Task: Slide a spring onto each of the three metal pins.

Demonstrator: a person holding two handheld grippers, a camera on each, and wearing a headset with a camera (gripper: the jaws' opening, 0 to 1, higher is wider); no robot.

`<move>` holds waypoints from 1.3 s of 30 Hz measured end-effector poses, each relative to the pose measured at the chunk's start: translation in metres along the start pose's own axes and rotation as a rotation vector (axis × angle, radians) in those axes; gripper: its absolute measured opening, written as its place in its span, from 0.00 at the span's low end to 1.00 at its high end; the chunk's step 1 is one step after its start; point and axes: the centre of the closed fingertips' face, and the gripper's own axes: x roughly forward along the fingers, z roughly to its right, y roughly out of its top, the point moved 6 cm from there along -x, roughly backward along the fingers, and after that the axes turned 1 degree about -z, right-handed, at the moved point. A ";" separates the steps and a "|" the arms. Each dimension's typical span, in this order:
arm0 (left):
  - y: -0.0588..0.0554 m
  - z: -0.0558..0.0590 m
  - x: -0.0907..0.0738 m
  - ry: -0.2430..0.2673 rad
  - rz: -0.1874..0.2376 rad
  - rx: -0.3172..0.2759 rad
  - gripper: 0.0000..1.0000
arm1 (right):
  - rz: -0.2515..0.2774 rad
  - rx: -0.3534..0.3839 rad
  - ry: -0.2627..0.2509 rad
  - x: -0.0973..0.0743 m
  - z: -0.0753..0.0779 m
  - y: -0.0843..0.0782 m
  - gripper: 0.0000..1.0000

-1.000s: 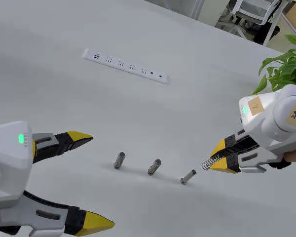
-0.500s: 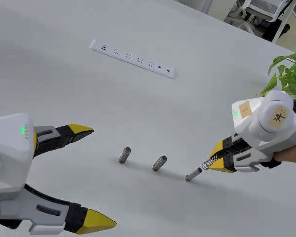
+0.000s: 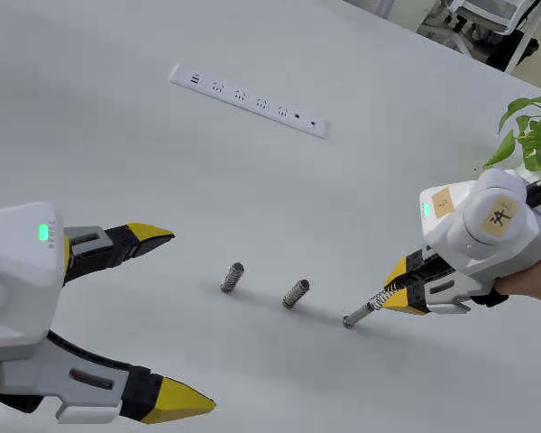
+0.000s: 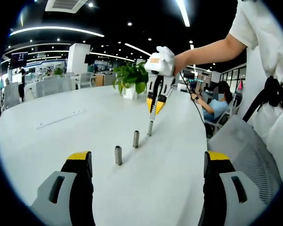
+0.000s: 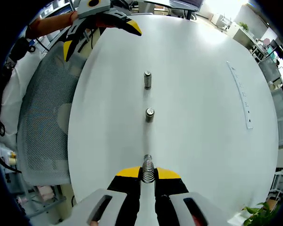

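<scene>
Pins (image 3: 296, 293) lined up on the table (image 3: 117, 171)
Power strip (image 3: 249, 101) behind them, plant (image 3: 532, 126) far right; a spring (image 3: 385, 296) at the rightmost pin (image 3: 353, 317)'s tip.

"What's the right tool (image 3: 398, 289) got?"

"I see it clamped on a spring (image 3: 385, 294). The spring's free end sits right at the top of the bare pin (image 3: 356, 316), rightmost on the tabletop (image 3: 343, 198)."

"The other two?"

"The middle pin (image 3: 295, 293) and left pin (image 3: 232, 277) each wear a coil. My left tool (image 3: 171, 318) hangs near left, jaws wide apart. A power strip (image 3: 250, 100) lies far back."
</scene>
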 end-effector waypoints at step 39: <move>-0.007 0.001 0.001 -0.009 -0.006 -0.024 0.97 | -0.016 -0.015 0.038 0.037 0.003 -0.005 0.07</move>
